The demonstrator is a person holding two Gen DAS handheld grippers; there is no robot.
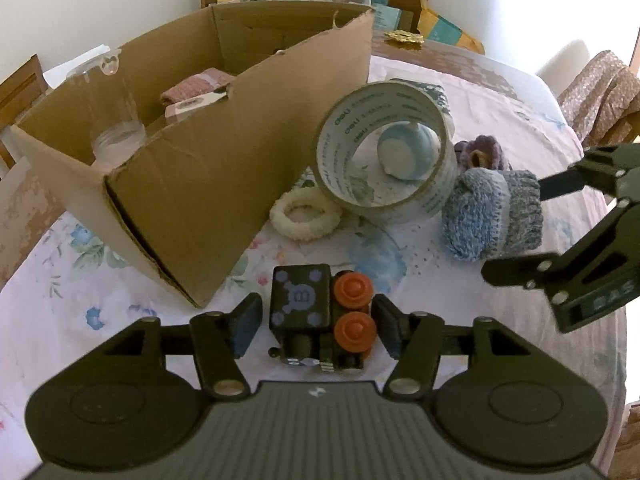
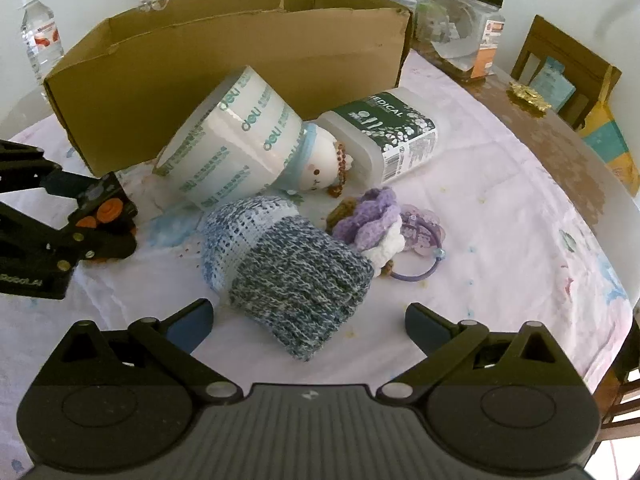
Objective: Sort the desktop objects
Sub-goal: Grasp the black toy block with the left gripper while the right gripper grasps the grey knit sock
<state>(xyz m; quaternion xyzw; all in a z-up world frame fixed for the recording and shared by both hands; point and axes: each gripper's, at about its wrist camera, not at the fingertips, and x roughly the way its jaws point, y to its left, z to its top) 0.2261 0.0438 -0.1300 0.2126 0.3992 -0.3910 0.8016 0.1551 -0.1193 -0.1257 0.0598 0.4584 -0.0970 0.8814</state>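
Your left gripper (image 1: 316, 322) brackets the black toy with orange knobs (image 1: 320, 312), pads just beside it, not gripping. Your right gripper (image 2: 308, 326) gapes wide and empty before the blue knitted sock roll (image 2: 288, 276).

Both wrist views low, near table (image 1: 500, 92), sharing tape roll (image 2: 236, 140)

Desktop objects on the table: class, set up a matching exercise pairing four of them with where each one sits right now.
Things:
1. black toy with orange wheels
2. drinking glass
3. tape roll
4. knitted blue roll

Places:
A. inside the cardboard box
B. just ahead of the open right gripper
C. between the left gripper fingers
D. tilted, resting on the plush doll

Pairs: 1-C, 2-A, 3-D, 4-B
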